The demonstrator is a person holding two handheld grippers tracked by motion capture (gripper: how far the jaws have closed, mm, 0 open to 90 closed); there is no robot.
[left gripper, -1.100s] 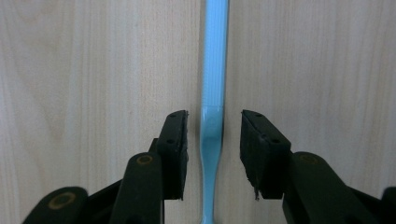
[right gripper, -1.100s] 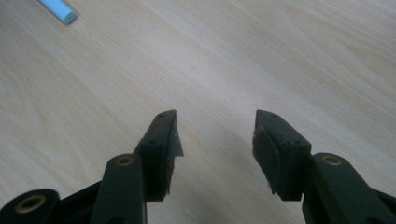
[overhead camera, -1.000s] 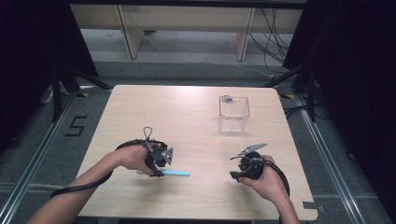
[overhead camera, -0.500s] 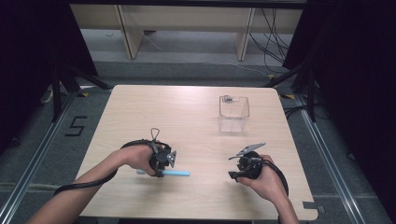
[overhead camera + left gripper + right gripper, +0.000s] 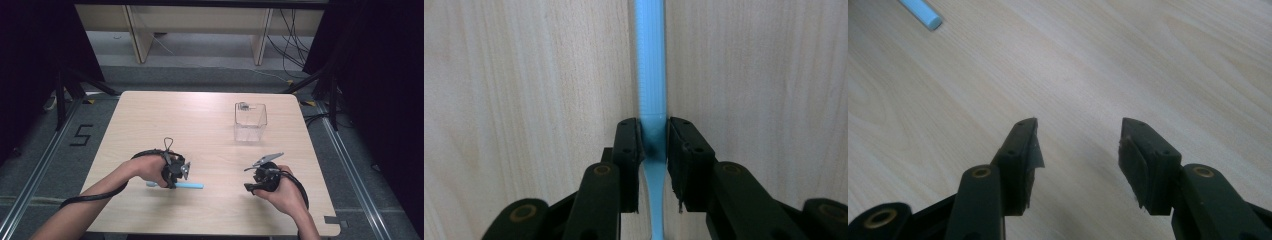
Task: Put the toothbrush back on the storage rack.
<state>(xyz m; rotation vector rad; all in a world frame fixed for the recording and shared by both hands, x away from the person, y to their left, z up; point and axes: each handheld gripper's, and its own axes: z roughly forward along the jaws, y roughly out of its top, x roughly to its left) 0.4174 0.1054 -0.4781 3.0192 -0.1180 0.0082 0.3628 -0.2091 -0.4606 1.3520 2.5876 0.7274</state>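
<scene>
Jaws of the left gripper (image 5: pixel 654 131) have just been closing and now pinch the blue toothbrush (image 5: pixel 650 75) near the table's (image 5: pixel 210 120) front edge; the right gripper (image 5: pixel 1079 131) stands open, empty.

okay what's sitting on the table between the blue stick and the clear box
Nothing: in the high view, bare wood lies between the blue stick, clamped in the left gripper, and the clear box.

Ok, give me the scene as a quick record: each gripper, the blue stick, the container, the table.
left gripper: jaws have just been closing, pads now against the blue stick, one on each side
right gripper: open, nothing between the jaws, held over bare table
blue stick: lying flat on the table
clear container: upright, far right part of the table, apart from both grippers
table: light wood
</scene>
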